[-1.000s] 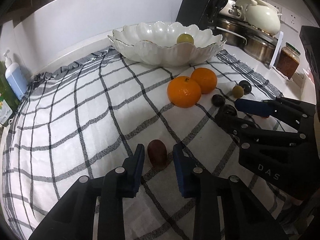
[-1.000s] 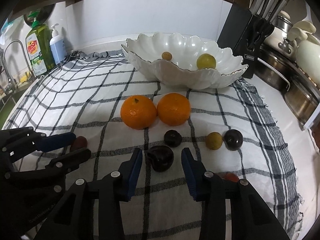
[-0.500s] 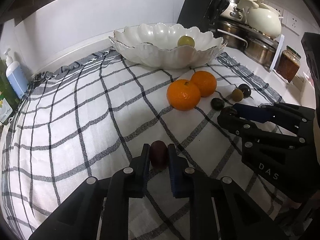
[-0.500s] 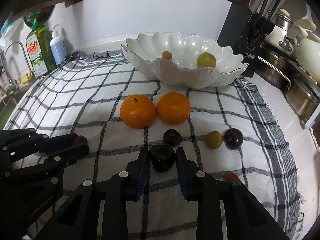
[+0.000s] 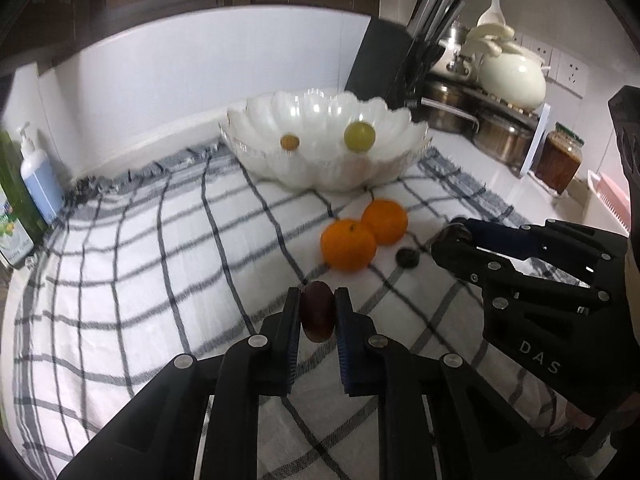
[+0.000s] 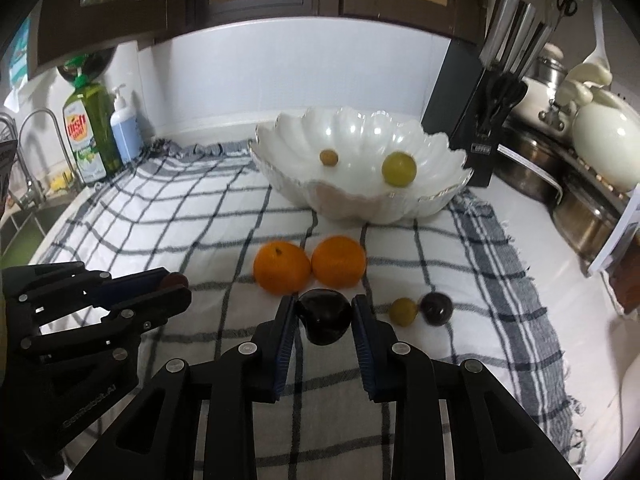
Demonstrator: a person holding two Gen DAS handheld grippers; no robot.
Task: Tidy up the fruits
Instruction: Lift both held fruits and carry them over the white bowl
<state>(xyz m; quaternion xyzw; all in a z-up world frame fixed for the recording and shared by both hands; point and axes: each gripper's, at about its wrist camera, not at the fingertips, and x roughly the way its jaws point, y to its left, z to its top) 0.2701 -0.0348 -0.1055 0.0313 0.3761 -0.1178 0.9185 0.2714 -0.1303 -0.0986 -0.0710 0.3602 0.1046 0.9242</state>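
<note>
Two fruits are in the grippers at once: the left gripper (image 5: 317,312) is clamped on a small reddish plum (image 5: 317,316), the right gripper (image 6: 323,316) on a dark plum (image 6: 324,316), both clear of the checked cloth (image 6: 192,216). Round, smooth skins pinched near the fingertips could squirt out on the way to the white bowl (image 6: 440,200), or the two grippers might collide above its rim.

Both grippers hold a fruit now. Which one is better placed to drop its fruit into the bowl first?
Right, though only slightly. The right gripper, shut on the dark plum, faces the bowl almost straight ahead. The left gripper, shut on the red grape, sees it further off.
</note>
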